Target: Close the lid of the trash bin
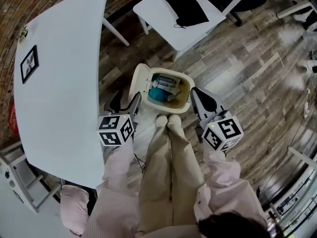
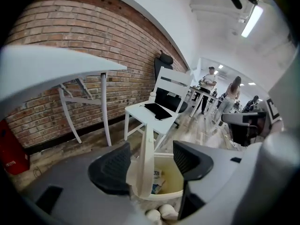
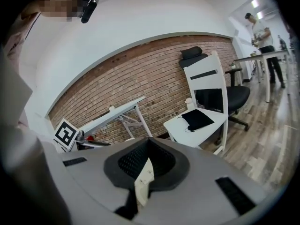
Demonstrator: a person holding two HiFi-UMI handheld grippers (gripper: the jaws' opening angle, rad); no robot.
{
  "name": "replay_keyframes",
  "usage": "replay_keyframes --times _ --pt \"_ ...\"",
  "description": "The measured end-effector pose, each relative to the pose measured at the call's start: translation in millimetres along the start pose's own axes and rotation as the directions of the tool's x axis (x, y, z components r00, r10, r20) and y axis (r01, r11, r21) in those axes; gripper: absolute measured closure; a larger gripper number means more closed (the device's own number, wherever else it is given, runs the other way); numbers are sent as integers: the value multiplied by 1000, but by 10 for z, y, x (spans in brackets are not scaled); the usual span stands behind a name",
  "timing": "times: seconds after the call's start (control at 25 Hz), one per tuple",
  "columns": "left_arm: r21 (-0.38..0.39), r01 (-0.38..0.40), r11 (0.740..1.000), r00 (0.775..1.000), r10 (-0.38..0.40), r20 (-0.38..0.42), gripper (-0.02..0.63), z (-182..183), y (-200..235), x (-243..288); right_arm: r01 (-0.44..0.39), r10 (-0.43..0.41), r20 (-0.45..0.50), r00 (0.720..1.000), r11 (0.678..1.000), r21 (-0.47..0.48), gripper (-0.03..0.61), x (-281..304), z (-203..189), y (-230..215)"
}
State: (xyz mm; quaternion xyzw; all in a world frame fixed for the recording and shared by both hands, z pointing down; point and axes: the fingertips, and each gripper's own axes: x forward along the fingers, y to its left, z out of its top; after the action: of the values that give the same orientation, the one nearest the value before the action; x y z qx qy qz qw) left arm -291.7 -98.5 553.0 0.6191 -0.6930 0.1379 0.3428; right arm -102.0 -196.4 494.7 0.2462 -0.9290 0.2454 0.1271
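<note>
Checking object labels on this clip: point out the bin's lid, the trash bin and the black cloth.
lid point(image 1: 140, 83): head view, middle of the open flap.
trash bin point(image 1: 173, 73): head view, far rim.
black cloth point(image 1: 185, 6): head view, middle of the cloth.

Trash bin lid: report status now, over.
Left gripper open, lid upright between its jaws. Right gripper shut, beside the bin. Bin open, trash inside; nothing over the opening.

The grey-brown wood-plank floor point(image 1: 257, 78) carries a cream oval plastic trash bin point(image 1: 171, 74) with its lid raised, set between a large curved white table point(image 1: 64, 83) and a small white table point(image 1: 163, 14) bearing a black cloth pouch point(image 1: 185, 8).
</note>
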Motion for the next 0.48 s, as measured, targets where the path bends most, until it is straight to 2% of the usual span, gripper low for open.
replay_keyframes --times 0.16,0.48 --pt "44 32 998 999 -31 -31 334 -149 -7 164 4 -4 -4 1000 1000 -7 575 104 -116 -13" --pt "44 62 997 997 -60 -44 333 -283 -58 260 18 -18 -16 1000 1000 -11 575 120 -283 -9"
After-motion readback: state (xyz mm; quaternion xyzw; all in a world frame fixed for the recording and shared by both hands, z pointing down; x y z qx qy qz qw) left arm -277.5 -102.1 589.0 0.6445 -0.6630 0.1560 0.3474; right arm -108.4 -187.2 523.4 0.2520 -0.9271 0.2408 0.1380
